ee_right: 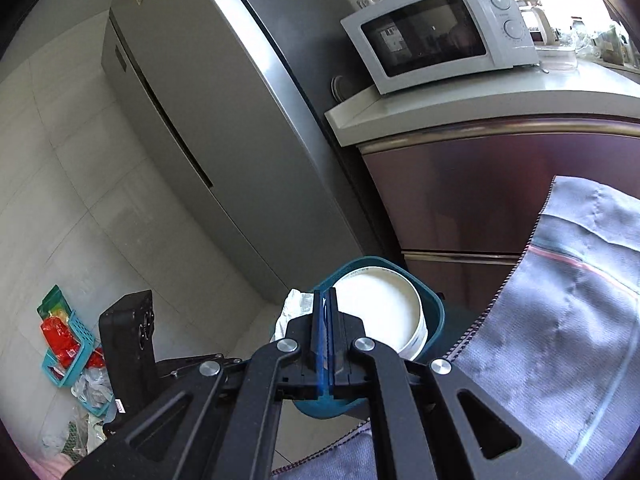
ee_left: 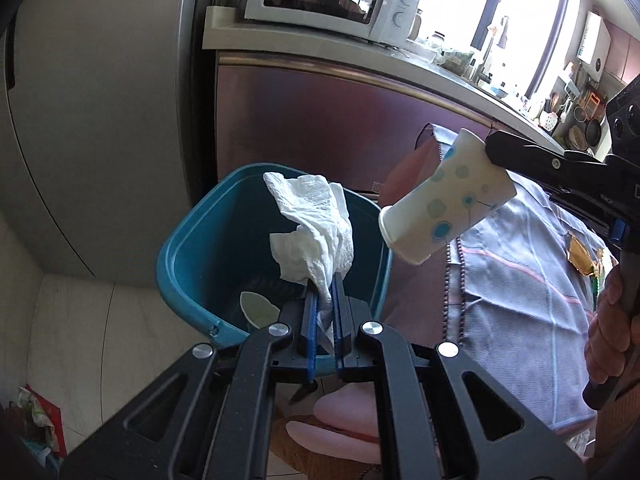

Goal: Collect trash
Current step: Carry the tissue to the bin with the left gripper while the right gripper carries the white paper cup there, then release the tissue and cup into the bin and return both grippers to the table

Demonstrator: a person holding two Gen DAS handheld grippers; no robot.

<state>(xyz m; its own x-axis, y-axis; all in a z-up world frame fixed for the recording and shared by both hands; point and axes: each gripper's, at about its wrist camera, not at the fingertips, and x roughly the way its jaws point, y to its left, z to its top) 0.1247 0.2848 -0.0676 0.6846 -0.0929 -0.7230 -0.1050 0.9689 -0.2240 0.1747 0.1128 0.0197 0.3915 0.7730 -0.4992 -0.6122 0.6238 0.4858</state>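
Left gripper (ee_left: pixel 325 304) is clamping a crumpled white tissue (ee_left: pixel 312 226) between its blue pads, fingers pressed nearly together on it, and the tissue is sticking up over the open mouth of the teal trash bin (ee_left: pixel 180 248). A pale leaf-shaped scrap (ee_left: pixel 258 309) is lying inside the bin, near its bottom. Right gripper (ee_left: pixel 491 148) is coming in from the right side of the left wrist view, fingers pinched on the rim of a white paper cup (ee_left: pixel 444 208) with blue dot print; the cup is tilting with its base down-left, hanging just beside the bin's right rim and above the grey cloth (ee_left: pixel 520 264) covering the table. A hand (ee_left: pixel 608 328) is wrapping the right gripper's handle. In the right wrist view the right gripper (ee_right: pixel 325 308) is showing its blue pads together on the cup's edge, with the cup's white inside (ee_right: pixel 380 308) facing the camera and the bin (ee_right: pixel 434 312) behind it; the tissue (ee_right: pixel 296 304) is peeking out at the left. Fridge (ee_right: pixel 192 112) and microwave (ee_right: pixel 436 28) on the counter (ee_right: pixel 480 108) are standing behind. A teal basket (ee_right: pixel 76 344) with red packets is sitting on the floor well apart at left.
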